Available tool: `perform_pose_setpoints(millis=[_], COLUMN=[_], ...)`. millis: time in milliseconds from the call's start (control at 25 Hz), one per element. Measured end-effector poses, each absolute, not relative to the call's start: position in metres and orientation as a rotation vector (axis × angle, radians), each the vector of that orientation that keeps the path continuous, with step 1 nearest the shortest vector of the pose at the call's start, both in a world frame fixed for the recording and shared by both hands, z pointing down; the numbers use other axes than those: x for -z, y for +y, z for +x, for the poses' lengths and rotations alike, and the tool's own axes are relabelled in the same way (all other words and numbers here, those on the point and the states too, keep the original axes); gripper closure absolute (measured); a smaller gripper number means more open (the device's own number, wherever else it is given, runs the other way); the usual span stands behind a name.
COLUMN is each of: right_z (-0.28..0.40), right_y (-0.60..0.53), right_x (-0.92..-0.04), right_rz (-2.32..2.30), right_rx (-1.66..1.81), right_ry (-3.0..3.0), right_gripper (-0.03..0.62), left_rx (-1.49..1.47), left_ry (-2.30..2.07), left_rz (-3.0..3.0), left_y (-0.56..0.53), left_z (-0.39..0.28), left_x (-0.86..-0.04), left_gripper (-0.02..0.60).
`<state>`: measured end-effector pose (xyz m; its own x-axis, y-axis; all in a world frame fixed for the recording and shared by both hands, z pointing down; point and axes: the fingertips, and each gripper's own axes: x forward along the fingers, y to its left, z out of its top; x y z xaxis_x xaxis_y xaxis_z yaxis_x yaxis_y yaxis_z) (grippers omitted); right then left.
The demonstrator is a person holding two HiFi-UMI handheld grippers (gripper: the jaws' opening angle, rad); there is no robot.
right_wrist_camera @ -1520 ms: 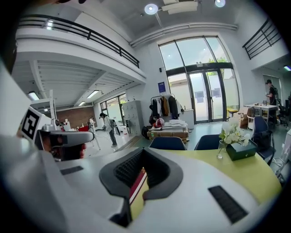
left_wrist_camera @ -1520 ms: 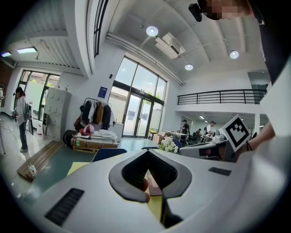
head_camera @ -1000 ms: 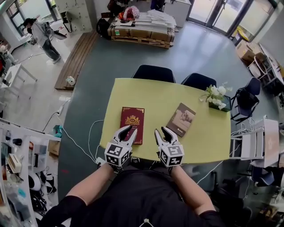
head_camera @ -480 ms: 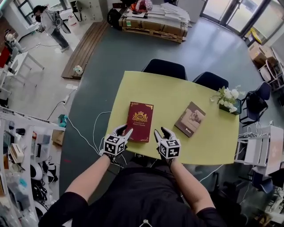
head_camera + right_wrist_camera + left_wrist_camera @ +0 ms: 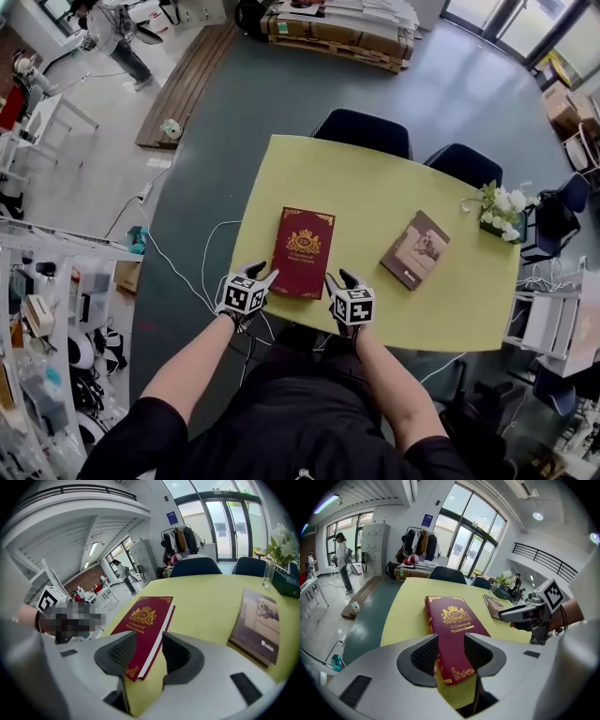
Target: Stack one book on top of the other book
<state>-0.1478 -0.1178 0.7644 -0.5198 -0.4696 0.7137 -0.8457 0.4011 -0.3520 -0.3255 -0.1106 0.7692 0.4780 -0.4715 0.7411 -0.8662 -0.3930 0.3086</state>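
**A:** Where is the red book recorded relative to the claws?

**B:** The red book [image 5: 304, 253] is noted lying flat near the front edge of the yellow counter [image 5: 375, 192]. The left claw [image 5: 262, 273] is set at its near left corner and the right claw [image 5: 341, 279] at its near right corner. In each gripper view that corner is seen in the gap between the jaws.

**A:** Claw state?

**B:** Both pairs of jaws are recorded wide apart, having just been opening. The cover is not pressed by either, and nothing is gripped.

**A:** Surroundings?

**B:** The brown book [image 5: 415, 249] is noted flat to the right of the red one, well apart from it, with only bare counter between them. White flowers [image 5: 504, 202] are seen at the counter's right edge. Two dark chairs [image 5: 361, 131] are seen along the far side.
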Motion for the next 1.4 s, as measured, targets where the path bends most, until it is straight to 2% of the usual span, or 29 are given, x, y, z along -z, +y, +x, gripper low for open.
perform_pose_setpoints(millis=[560, 1040, 1400], right_z=[-0.167, -0.179, -0.13], right_y=[-0.121, -0.118, -0.117], right_x=[-0.829, -0.832, -0.833], right_rz=[1.036, 0.978, 1.073], right_rx=[-1.063, -1.121, -1.194], right_ry=[-2.059, -2.083, -2.041], right_gripper=[0.437, 0.439, 0.439], left_rx=[-0.766, -0.691, -0.694], left_ry=[-1.063, -1.104, -1.068], left_rz=[1.948, 1.886, 1.911], left_y=[-0.126, -0.122, -0.122], left_z=[-0.329, -0.319, -0.268], left_x=[-0.823, -0.836, -0.836], left_gripper=[0.419, 0.417, 0.417])
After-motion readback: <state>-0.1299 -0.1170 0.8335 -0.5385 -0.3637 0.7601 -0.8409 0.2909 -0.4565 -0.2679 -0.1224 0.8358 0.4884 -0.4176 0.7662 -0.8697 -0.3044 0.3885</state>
